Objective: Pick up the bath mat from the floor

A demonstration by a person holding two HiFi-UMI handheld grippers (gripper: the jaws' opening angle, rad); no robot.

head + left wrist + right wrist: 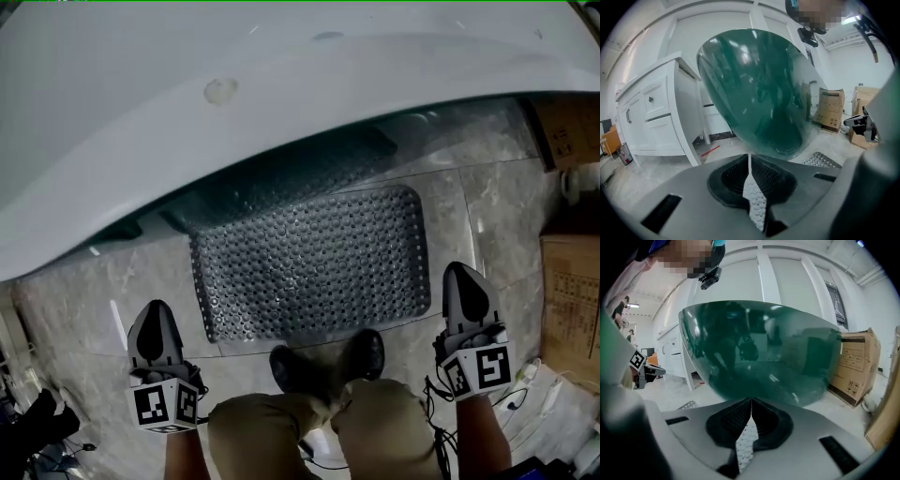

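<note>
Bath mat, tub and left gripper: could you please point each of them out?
Bath mat (314,262): head view, middle of its studded surface.
Tub (281,94): head view, its white top.
Left gripper (156,311): head view, tips of its shut jaws.

There is one mat (314,262) and one tub (234,103). There are two grippers, the left gripper (156,307) and the right gripper (466,274) (each carries one marker cube (167,405), so two cubes in all). Two shoes (298,370) show at the bottom of the head view, two boxes (568,131) at its right edge, and one cabinet (656,117) in the left gripper view.
</note>
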